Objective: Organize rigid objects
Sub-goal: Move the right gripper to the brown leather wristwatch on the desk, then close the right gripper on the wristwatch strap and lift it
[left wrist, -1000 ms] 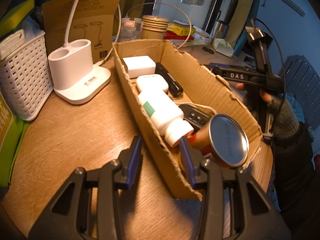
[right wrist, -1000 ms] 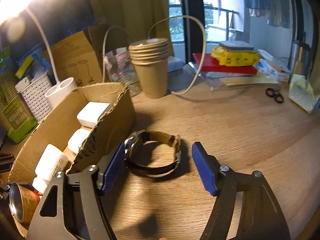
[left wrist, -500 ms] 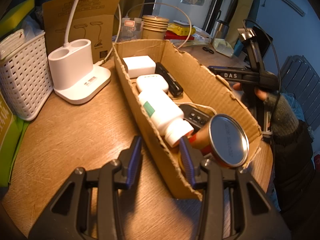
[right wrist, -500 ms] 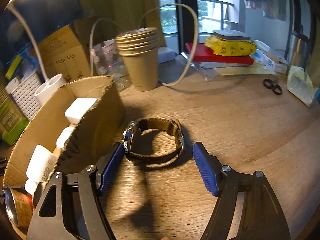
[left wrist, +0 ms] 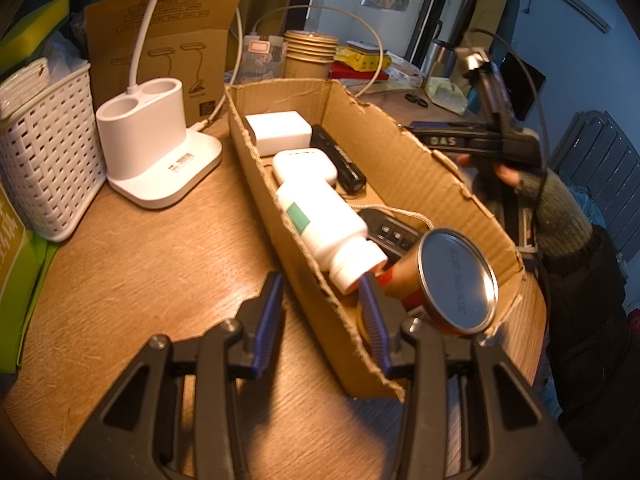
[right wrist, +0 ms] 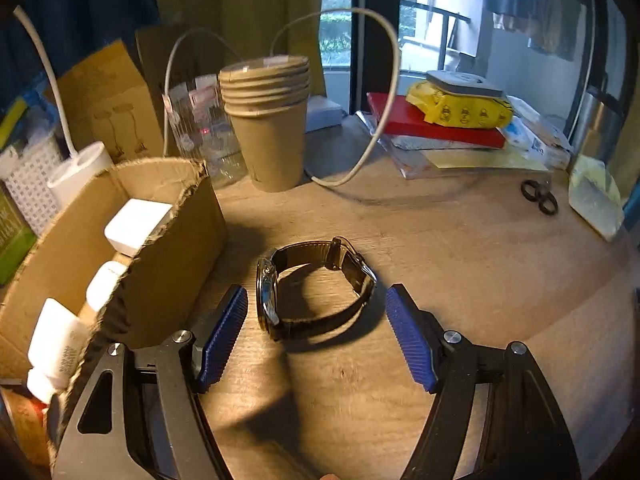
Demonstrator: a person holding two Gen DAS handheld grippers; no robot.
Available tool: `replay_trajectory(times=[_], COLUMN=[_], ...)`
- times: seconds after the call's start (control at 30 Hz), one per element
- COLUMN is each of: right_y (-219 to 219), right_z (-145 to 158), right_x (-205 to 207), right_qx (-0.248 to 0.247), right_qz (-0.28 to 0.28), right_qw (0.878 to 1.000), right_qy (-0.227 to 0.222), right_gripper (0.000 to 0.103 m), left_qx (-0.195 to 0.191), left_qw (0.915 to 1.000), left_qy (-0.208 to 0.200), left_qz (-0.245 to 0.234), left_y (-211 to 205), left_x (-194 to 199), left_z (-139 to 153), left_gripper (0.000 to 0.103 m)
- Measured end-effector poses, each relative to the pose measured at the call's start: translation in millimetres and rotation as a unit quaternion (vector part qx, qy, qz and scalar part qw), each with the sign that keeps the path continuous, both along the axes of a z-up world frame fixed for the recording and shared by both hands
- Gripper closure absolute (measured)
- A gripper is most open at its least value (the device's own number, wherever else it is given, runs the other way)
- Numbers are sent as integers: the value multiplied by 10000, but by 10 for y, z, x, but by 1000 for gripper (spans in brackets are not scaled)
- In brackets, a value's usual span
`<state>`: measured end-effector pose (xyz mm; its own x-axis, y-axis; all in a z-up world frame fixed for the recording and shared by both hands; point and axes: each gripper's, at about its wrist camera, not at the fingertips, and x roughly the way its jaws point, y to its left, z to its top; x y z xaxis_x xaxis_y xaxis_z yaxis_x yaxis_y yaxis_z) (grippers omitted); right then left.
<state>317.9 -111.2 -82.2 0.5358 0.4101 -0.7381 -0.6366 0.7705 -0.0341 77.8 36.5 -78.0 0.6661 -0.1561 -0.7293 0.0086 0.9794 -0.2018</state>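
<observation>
- Over the last second the right tool (right wrist: pixel 316 332) has dropped lower and nosed in on the watch (right wrist: pixel 314 286); a second ago the watch sat beyond the blue pads, and now its case lies just ahead of the left pad with the strap loop reaching toward the right one.
- That tool is spread wide and grips nothing. Its pads flank the watch without touching it.
- The watch stands on edge on the bare bench (right wrist: pixel 460 248), just beside the outer wall of the cardboard box (right wrist: pixel 176 248), and it looks to be the last loose rigid item near the box. My guess is that a pinch across the case and strap comes next, then a lift over the wall.
- The left tool (left wrist: pixel 322 312) has not budged. It is part-open and straddles the near wall of the box, one pad outside and one inside, seemingly steadying it. I cannot tell whether the pads actually press the cardboard.
- Already in the box: a white charger block (left wrist: pixel 279 131), a white case (left wrist: pixel 304 166), a black stick-shaped gadget (left wrist: pixel 338 158), a white bottle (left wrist: pixel 328 232), a black remote (left wrist: pixel 390 234) and a tin can (left wrist: pixel 454 280).
- Readable writing is scarce: "DAS" in pale letters on the right tool's body, seen from the left camera. The can lid carries embossed words too blurred to read, and the small print on the white lamp base (left wrist: pixel 160 148) cannot be made out.
</observation>
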Motion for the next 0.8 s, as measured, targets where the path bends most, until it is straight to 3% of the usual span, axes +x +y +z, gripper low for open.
replay_trajectory(times=[0.23, 0.5, 0.8], right_y=[168, 160, 96], right_z=[-107, -124, -23], right_x=[136, 196, 102], right_qx=[-399, -341, -336], right_qz=[169, 153, -27], right_qw=[9990, 9992, 9991], right_qy=[63, 116, -265], right_gripper=[28, 30, 38], left_qx=[-2, -4, -7], left_qw=[10000, 10000, 10000], left_qy=[0, 1, 1], left_qz=[1, 1, 2], left_y=[1, 3, 4], left_x=[0, 2, 3], left_z=[0, 1, 1], left_gripper=[61, 61, 61])
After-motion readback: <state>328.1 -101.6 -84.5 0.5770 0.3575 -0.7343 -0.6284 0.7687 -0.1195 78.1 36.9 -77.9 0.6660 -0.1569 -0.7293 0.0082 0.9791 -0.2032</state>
